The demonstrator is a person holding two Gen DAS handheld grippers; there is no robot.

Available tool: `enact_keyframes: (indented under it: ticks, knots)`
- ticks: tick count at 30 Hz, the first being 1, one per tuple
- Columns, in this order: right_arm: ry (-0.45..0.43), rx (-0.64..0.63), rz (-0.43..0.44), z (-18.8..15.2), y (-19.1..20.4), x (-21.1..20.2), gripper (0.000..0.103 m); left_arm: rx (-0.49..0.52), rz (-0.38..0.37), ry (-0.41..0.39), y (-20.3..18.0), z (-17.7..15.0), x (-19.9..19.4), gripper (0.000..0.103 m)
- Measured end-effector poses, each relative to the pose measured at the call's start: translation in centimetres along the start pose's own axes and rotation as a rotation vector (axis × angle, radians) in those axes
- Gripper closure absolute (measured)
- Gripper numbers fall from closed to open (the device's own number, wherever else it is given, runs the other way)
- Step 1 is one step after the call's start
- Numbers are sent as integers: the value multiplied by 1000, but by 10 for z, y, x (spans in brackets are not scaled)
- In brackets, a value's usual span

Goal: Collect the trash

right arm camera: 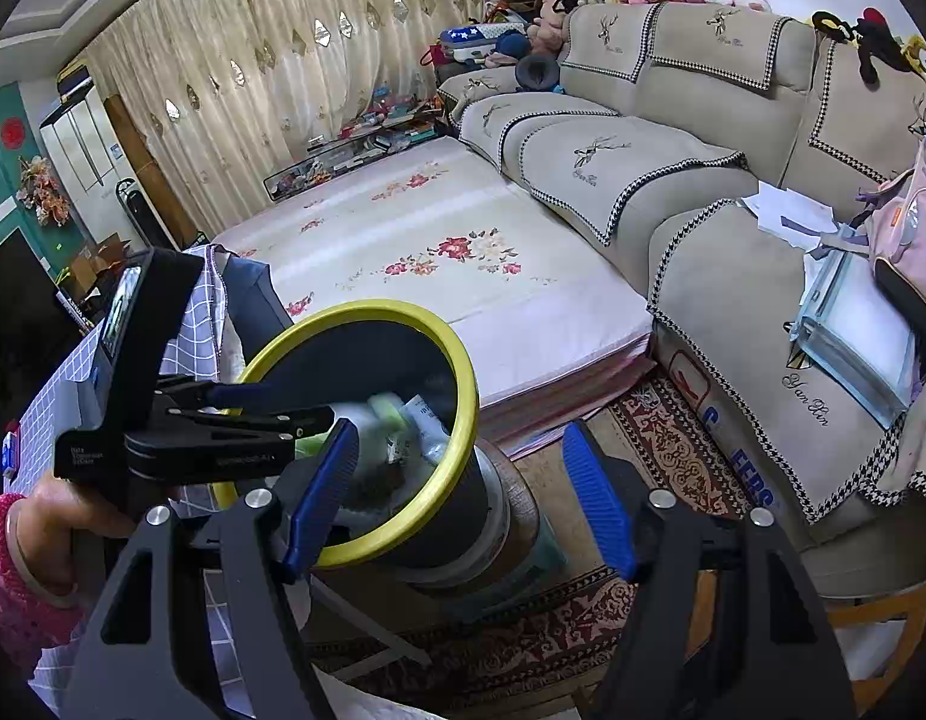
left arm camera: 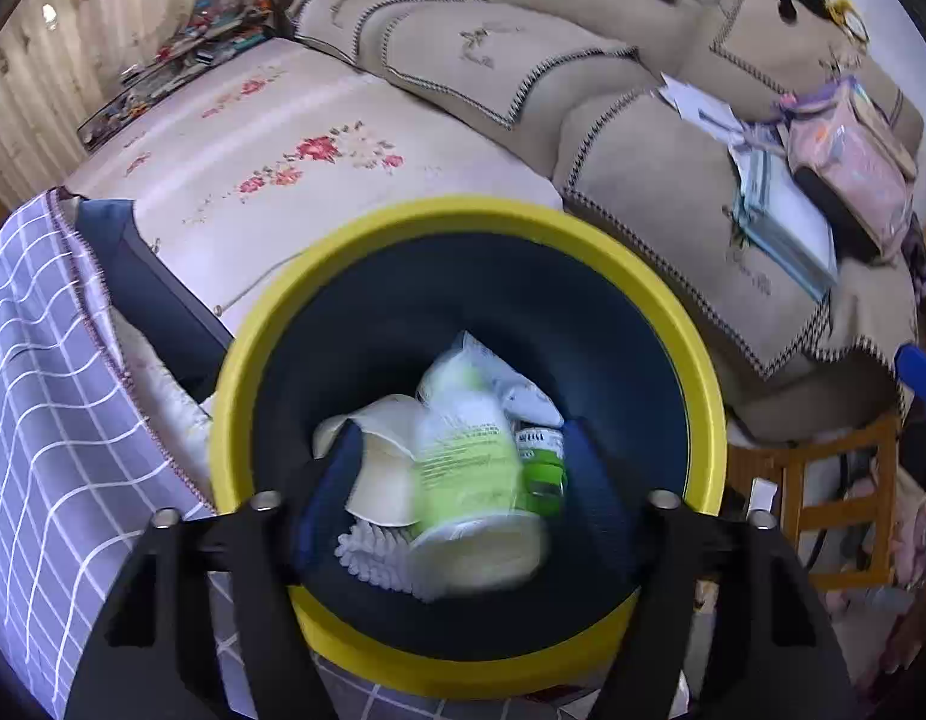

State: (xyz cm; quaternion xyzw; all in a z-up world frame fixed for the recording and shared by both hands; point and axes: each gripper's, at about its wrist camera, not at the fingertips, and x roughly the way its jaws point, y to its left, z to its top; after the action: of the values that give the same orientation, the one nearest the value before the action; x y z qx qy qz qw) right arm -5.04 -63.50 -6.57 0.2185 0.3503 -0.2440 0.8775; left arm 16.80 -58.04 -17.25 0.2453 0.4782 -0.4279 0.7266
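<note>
A dark trash bin with a yellow rim (left arm camera: 697, 360) stands on the floor; it also shows in the right wrist view (right arm camera: 463, 372). My left gripper (left arm camera: 463, 474) is open right over the bin's mouth. A pale green plastic bottle (left arm camera: 469, 468), blurred, is between its blue fingers (left arm camera: 325, 480), apart from both pads. In the bin lie a cream paper cup (left arm camera: 382, 474), a small green carton (left arm camera: 544, 462) and white wrappers (left arm camera: 511, 384). My right gripper (right arm camera: 457, 498) is open and empty, just right of the bin. The left gripper's body (right arm camera: 181, 426) shows there, over the rim.
A floral mattress (right arm camera: 439, 240) lies behind the bin. A beige sofa (right arm camera: 673, 180) with papers, a folder (right arm camera: 859, 348) and a pink backpack (right arm camera: 919, 228) is to the right. A checked cloth (left arm camera: 37, 396) hangs at left. A patterned rug (right arm camera: 661, 450) covers the floor.
</note>
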Motion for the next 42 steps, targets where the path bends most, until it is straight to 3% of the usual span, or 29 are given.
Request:
enact_keyframes:
  ticks: [4,10,15,23,29,35,42]
  knots:
    - [-3,-17,8,0,7,-4,36,-48,2,-62,17,-16,-34,29]
    - [7,-66,49,-12,32,-10,35,-175,36,-238,57,-77,-127,10]
    - [23,-134,99,-29,66,-16,34,-310,153,-351,91,-157,-203,5]
    - [0,-253,195,-51,127,-47,28,-579,432,-444,133,-307,-304,5]
    - [-93,-348,251,-64,170,-100,20,-681,523,-481,132,-391,-359,5]
    - [-171,-413,271,-79,190,-147,10,-682,574,-559,112,-430,-400,5]
    - [-184,-433,275,-97,194,-166,8,-698,572,-593,89,-455,-419,5]
